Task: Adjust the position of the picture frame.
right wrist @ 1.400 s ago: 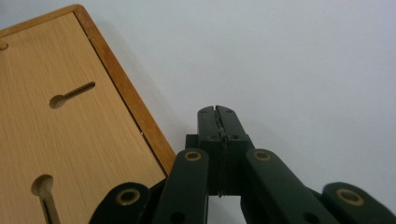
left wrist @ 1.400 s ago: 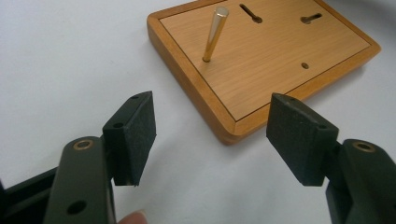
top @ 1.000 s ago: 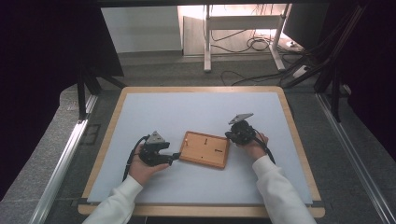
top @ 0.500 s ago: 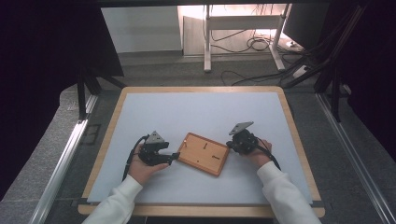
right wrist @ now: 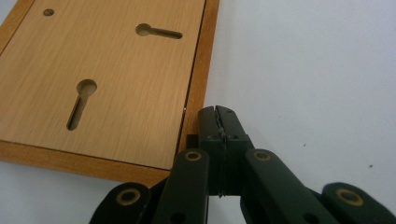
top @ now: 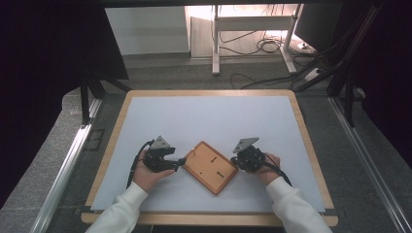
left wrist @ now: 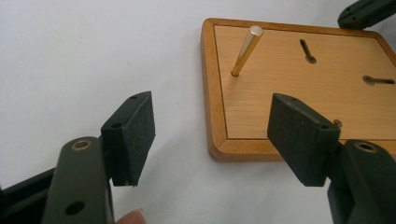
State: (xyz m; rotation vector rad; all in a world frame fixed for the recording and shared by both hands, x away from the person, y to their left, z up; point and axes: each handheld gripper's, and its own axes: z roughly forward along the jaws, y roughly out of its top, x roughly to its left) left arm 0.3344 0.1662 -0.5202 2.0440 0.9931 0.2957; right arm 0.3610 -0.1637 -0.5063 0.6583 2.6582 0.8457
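Left gripper (left wrist: 210, 135): you are holding its jaws wide apart, empty, near the wooden board's (top: 211, 166) corner.
Right gripper (right wrist: 218, 114): you are keeping it closed, empty, at the board's edge.

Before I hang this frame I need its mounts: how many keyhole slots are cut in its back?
2, both in the wooden frame back panel: one keyhole slot toward the near edge, another keyhole slot farther off near the right rim.

We are pressing our right gripper (right wrist: 217, 112), jaws closed together, against the wooden board's (right wrist: 102, 84) framed edge on the white tabletop (right wrist: 308, 70).
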